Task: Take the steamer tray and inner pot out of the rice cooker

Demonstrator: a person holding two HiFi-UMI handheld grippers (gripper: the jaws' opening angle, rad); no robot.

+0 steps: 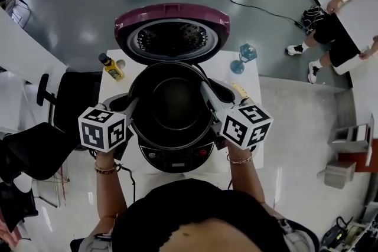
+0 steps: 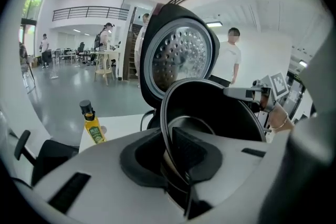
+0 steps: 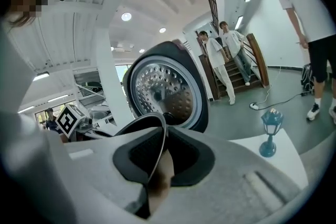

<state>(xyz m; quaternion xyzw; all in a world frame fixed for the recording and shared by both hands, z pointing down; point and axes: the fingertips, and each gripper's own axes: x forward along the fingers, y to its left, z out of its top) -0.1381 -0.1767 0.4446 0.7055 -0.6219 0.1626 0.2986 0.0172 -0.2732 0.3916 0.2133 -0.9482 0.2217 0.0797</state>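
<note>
Inner pot (image 1: 171, 104) over the open rice cooker (image 1: 175, 157); left gripper (image 1: 133, 104) clamped tight on its rim at 9 o'clock, right gripper (image 1: 205, 90) likewise at 3 o'clock; oil bottle (image 1: 111, 66) at 10 o'clock

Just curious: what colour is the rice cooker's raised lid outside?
Glossy maroon-purple: the round lid's outer shell, best in the head view.
</note>
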